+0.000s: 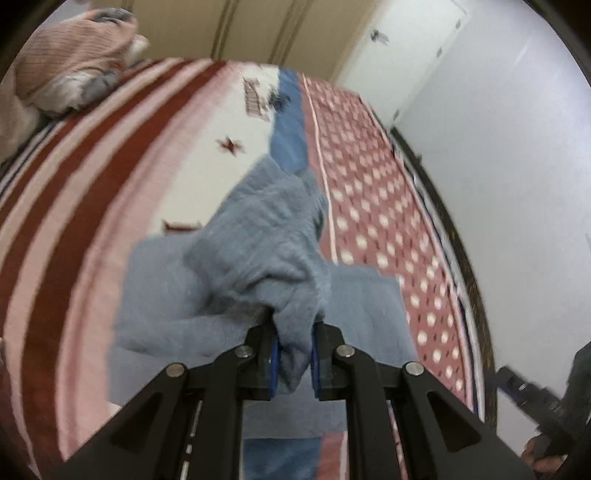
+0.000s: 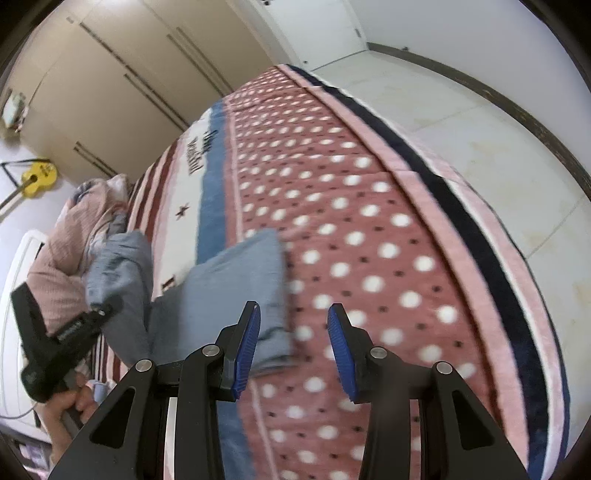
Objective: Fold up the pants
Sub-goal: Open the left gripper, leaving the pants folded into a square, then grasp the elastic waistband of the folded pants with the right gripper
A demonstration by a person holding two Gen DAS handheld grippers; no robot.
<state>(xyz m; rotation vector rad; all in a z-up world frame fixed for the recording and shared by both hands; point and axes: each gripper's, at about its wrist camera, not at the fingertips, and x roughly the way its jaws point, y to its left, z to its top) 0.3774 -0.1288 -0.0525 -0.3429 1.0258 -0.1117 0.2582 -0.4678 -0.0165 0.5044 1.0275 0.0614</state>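
left wrist view puts my left gripper (image 1: 293, 354) right at the bottom centre, its blue-padded fingers (image 1: 274, 363) closed on a bunched fold of the grey-blue soft knit pants (image 1: 258, 251). the pinched cloth rises off the bed in a rumpled ridge running away from the fingers, while the rest of the pants lies flat beneath it on the patterned fleece bedspread (image 1: 110, 184), across the white band and the blue stripe and touching the edge of the red panel with white dots. a heap of pink ribbed bedding (image 1: 70, 62) sits at the far left corner of the bed, well apart from the pants. cream wardrobe doors (image 1: 251, 29) stand behind the bed, and a white wall (image 1: 498, 166) runs along the right.

from the right wrist view, my right gripper (image 2: 293, 343) hangs above the bedspread with its blue pads (image 2: 248, 343) spread apart and nothing between them. the near corner of the flat pants layer lies just beyond and under the left-hand pad. further left i see the left gripper held in a hand (image 2: 68, 410), with the lifted part of the pants hanging from it. a yellow guitar-shaped object (image 2: 38, 177) leans by the wardrobe at the far left, and pale floor tiles (image 2: 461, 110) show past the bed's right edge.
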